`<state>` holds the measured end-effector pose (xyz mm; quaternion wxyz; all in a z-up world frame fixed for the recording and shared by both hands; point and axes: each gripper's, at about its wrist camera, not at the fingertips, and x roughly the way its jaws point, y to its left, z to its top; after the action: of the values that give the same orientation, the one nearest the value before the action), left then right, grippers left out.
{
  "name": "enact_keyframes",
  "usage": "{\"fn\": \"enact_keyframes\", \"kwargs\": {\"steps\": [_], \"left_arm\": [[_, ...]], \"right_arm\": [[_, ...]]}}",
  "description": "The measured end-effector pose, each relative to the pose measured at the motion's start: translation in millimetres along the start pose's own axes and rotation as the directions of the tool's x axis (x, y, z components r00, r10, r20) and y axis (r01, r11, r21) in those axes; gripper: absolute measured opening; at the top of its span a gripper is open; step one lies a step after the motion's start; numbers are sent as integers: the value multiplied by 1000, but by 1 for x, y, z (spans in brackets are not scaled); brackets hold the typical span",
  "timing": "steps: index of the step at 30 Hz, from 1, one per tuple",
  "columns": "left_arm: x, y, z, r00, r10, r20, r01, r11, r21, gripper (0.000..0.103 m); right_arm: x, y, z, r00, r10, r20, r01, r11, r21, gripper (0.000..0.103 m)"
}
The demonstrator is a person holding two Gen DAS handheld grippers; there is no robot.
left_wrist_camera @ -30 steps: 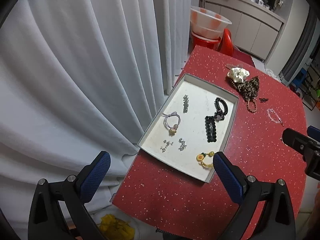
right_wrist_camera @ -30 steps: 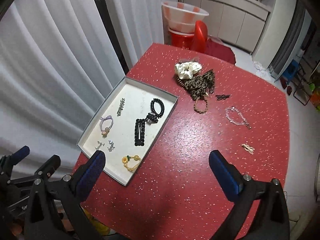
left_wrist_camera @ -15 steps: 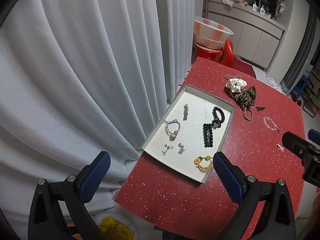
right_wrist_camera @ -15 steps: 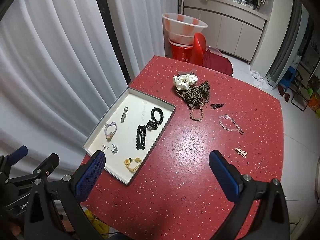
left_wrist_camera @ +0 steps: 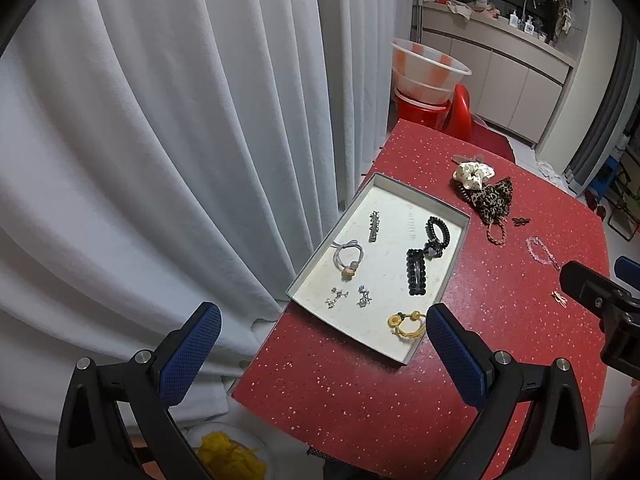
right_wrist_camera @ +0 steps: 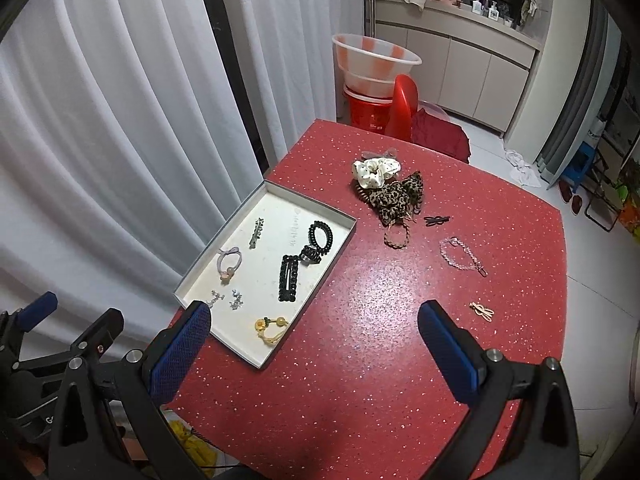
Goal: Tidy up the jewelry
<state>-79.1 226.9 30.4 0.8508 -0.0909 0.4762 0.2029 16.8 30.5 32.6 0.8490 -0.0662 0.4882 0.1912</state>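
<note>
- Curtain [right_wrist_camera: 100, 120], white and pleated, is seen left of the tray [right_wrist_camera: 224, 256], hanging past the table edge.
- The left gripper [left_wrist_camera: 320, 344] is held wide open above the near end of the tray, with nothing between its blue pads.
- The shallow grey tray rests on the red speckled table [right_wrist_camera: 380, 340]; inside it are laid a lilac hair tie [right_wrist_camera: 229, 262], a silver clip [right_wrist_camera: 256, 233], small silver earrings [right_wrist_camera: 226, 299], a black rectangular clip [right_wrist_camera: 289, 278], a black coil tie [right_wrist_camera: 320, 234] and a yellow tie [right_wrist_camera: 271, 329].
- The right gripper [right_wrist_camera: 314, 338] is spread open and empty, right of the tray's near corner.
- Beyond the tray's far right corner, a white scrunchie [right_wrist_camera: 375, 170] and a leopard scrunchie [right_wrist_camera: 394, 196] are piled together.
- Further right of the tray, well apart from it, a small black clip [right_wrist_camera: 436, 220], a clear bead bracelet [right_wrist_camera: 460, 258] and a gold clip [right_wrist_camera: 482, 311] lie on the table.
</note>
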Motion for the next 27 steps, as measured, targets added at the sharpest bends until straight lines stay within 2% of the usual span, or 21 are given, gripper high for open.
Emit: {"fn": "enact_keyframes", "kwargs": {"steps": [27], "left_arm": [[-4, 3, -7, 1000, 9, 0, -9, 1000, 1, 103]], "right_arm": [[1, 5, -5, 1000, 13, -4, -13, 1000, -3, 103]]}}
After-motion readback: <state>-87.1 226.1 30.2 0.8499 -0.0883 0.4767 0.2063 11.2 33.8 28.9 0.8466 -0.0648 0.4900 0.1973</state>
